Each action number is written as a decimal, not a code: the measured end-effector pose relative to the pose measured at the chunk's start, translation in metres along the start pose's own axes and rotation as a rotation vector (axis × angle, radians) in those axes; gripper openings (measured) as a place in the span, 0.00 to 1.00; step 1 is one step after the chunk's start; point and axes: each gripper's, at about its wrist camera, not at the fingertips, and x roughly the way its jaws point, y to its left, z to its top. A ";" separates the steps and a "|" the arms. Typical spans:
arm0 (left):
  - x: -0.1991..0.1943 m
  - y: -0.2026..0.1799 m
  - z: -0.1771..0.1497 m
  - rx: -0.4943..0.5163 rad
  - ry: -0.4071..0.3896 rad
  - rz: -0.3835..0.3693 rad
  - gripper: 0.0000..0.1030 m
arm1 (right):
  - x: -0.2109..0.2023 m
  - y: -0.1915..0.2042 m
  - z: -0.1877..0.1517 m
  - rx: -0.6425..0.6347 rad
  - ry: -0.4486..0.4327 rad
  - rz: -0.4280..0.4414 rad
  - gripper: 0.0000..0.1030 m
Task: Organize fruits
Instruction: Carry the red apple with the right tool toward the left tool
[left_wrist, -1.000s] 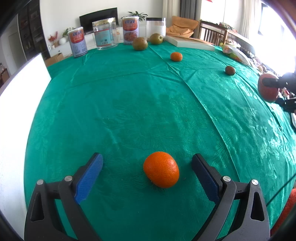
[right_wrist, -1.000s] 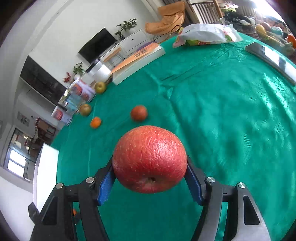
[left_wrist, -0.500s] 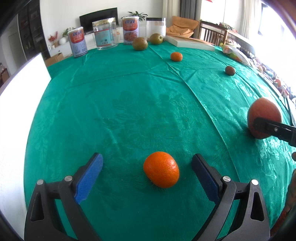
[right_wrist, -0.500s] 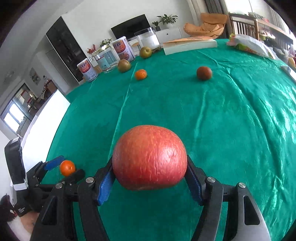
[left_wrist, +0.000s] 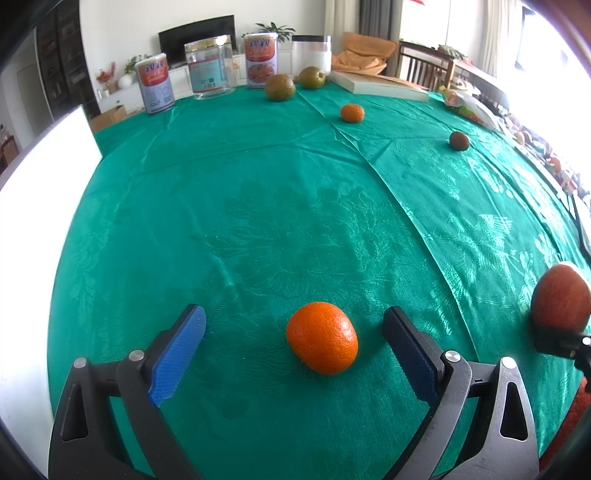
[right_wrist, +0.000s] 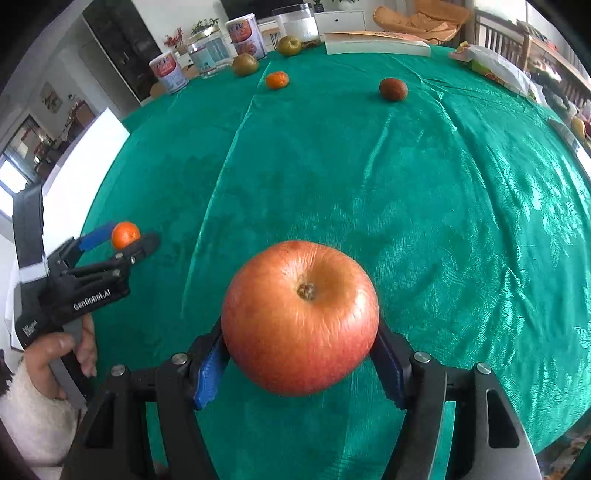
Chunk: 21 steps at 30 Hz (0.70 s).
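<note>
Tangerine (left_wrist: 322, 337) on green cloth (left_wrist: 280, 206) between spread left jaws, untouched; right jaws clamp apple (right_wrist: 300, 320); cans (left_wrist: 155, 88) far off.

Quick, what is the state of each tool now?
Left tool: open, around the mandarin, not gripping.
Right tool: closed, holding the red apple.

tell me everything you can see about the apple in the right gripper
The apple is red shading to orange-yellow around its brown stem pit, which faces up toward the camera. Its skin looks finely wrinkled. The right gripper is shut on it, blue pads pressing both sides. It sits low over the green tablecloth; whether it touches cannot be told. The left wrist view shows it at the right edge.
</note>
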 end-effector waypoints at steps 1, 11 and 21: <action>0.000 0.000 0.000 0.000 0.000 0.000 0.95 | 0.000 0.005 -0.003 -0.025 0.002 -0.030 0.67; 0.000 0.000 0.000 0.000 0.000 -0.001 0.95 | 0.004 0.011 -0.002 -0.023 -0.007 -0.064 0.69; 0.000 0.000 0.000 0.004 0.002 -0.012 0.94 | -0.004 0.001 -0.008 0.064 -0.014 0.032 0.93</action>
